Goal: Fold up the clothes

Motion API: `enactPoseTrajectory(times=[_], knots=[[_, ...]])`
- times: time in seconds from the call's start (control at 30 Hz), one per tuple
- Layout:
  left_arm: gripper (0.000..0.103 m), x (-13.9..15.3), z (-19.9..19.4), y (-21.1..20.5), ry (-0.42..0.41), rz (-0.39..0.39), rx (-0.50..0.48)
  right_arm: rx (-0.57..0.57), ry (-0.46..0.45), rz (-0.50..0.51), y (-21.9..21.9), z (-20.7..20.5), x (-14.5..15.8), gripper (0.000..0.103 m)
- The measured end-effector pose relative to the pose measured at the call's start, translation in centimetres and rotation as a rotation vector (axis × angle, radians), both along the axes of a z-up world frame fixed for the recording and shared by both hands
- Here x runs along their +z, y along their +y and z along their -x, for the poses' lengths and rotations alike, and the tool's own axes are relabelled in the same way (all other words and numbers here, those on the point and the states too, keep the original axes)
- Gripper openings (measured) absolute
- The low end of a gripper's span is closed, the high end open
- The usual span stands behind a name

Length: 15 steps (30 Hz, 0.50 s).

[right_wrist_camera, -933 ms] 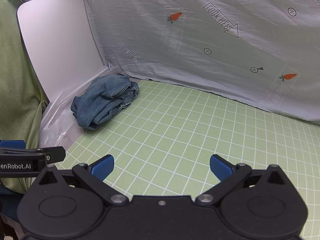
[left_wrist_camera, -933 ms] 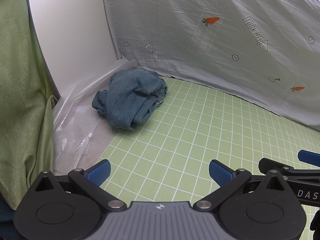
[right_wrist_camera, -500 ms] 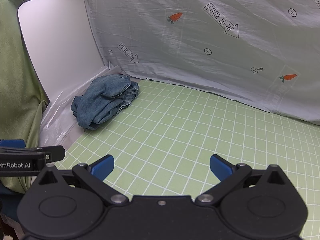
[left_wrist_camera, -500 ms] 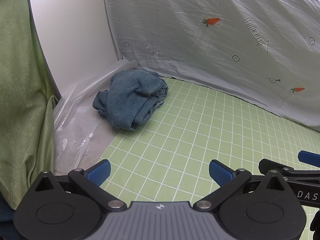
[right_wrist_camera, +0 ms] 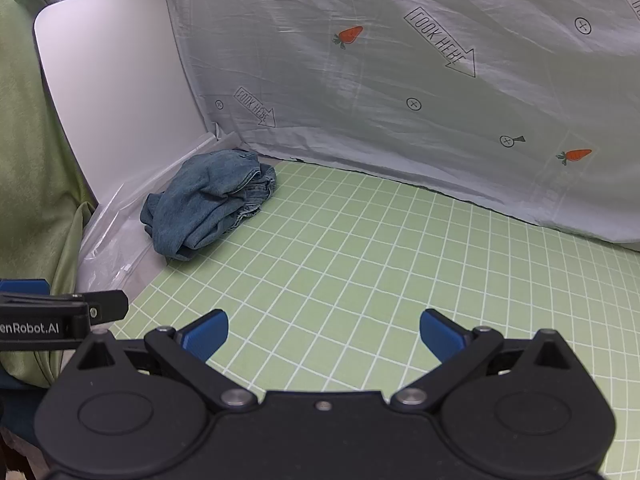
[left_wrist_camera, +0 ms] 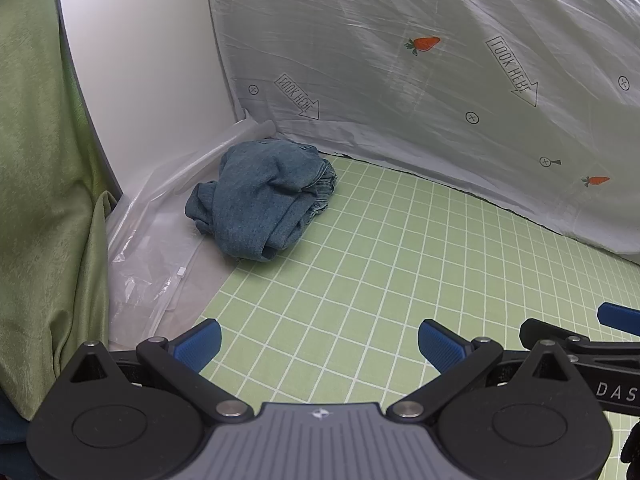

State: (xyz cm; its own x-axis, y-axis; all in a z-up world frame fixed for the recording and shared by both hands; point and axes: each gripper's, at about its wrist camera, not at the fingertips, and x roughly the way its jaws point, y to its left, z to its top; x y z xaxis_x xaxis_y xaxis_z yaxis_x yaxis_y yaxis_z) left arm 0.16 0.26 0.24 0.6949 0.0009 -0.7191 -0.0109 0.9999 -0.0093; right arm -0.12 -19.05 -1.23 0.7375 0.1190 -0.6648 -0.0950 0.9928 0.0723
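Your crumpled denim garment (left_wrist_camera: 264,204) lies ahead and left of both wide-open, empty tongs, nearer the left tongs (left_wrist_camera: 318,344) than the right tongs (right_wrist_camera: 324,336).

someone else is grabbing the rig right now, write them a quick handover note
Left gripper: open, holding nothing, above the green grid mat.
Right gripper: open, holding nothing, beside the left one at the near edge of the mat.
Denim garment: crumpled in a heap at the far left corner, partly on the mat and partly on the clear plastic sheet, against the white board.
Done: nothing folded.
Left: reach the heap, pull it onto the open mat, spread it flat, fold it.
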Motion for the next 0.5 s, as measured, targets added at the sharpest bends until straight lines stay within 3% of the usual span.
enactPoseTrajectory(times=[0.5], knots=[[0.103, -0.06, -0.01, -0.02, 0.001, 0.001, 0.001, 0.0, 0.001, 0.002, -0.06, 0.05, -0.12, 0.103]])
